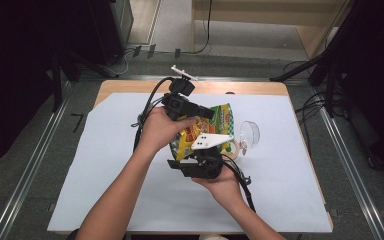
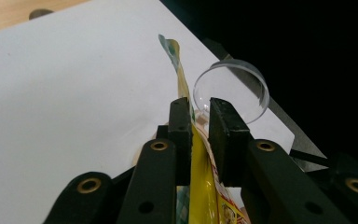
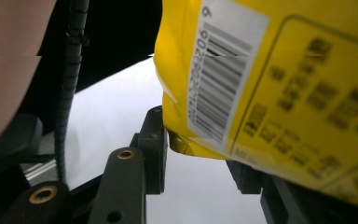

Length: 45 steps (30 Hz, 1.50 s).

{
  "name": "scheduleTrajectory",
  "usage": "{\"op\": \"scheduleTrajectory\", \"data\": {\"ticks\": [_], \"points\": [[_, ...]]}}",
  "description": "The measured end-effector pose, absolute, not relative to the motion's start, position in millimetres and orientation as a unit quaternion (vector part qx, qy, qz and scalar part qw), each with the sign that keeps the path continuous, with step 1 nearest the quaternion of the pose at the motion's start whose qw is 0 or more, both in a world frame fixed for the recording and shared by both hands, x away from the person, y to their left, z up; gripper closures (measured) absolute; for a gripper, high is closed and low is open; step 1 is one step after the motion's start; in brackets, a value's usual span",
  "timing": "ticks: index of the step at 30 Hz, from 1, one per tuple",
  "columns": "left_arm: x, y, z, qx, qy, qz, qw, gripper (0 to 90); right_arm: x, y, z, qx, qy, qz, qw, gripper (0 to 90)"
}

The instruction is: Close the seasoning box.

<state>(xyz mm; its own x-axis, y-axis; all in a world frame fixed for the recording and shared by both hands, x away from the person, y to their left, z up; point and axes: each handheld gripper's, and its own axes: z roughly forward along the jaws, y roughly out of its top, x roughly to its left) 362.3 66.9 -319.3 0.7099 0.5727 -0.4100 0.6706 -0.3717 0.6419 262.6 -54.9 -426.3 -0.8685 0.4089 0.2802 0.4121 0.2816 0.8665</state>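
Observation:
A yellow and green snack packet (image 1: pixel 222 117) is held up over the white sheet, between both grippers. My left gripper (image 1: pixel 205 112) reaches in from the left at the packet's top. In the left gripper view the packet's thin edge (image 2: pixel 200 186) stands between the jaws of this gripper (image 2: pixel 200 116), lying against one pad with a gap to the other. My right gripper (image 1: pixel 190 150) comes from below. In the right gripper view the packet's lower corner (image 3: pixel 284 93), with a barcode, sits pinched in my right gripper (image 3: pixel 200 158); its far jaw is partly hidden behind the packet.
A clear glass cup (image 1: pixel 250 132) lies on its side just right of the packet, close beyond the left jaws (image 2: pixel 242 79). A tan ring (image 1: pixel 234 147) lies beside it. The white sheet (image 1: pixel 105 175) covers most of the wooden table; black stands flank both sides.

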Motion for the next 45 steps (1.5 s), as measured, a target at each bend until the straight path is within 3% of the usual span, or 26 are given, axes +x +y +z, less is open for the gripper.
{"op": "scheduleTrajectory", "data": {"ticks": [4, 20, 45], "points": [[361, 64, -318, 0.836, 0.365, -0.05, 0.406, 78.5, 266, -48, -427, -0.268, -0.794, -0.544, 0.024, 63.0], [368, 66, -323, 0.83, 0.353, -0.079, 0.425, 78.9, 265, -45, -426, -0.289, -0.799, -0.527, -0.01, 66.1], [381, 54, -323, 0.837, 0.359, -0.09, 0.403, 79.7, 270, -49, -422, -0.295, -0.801, -0.521, 0.0, 66.4]]}}
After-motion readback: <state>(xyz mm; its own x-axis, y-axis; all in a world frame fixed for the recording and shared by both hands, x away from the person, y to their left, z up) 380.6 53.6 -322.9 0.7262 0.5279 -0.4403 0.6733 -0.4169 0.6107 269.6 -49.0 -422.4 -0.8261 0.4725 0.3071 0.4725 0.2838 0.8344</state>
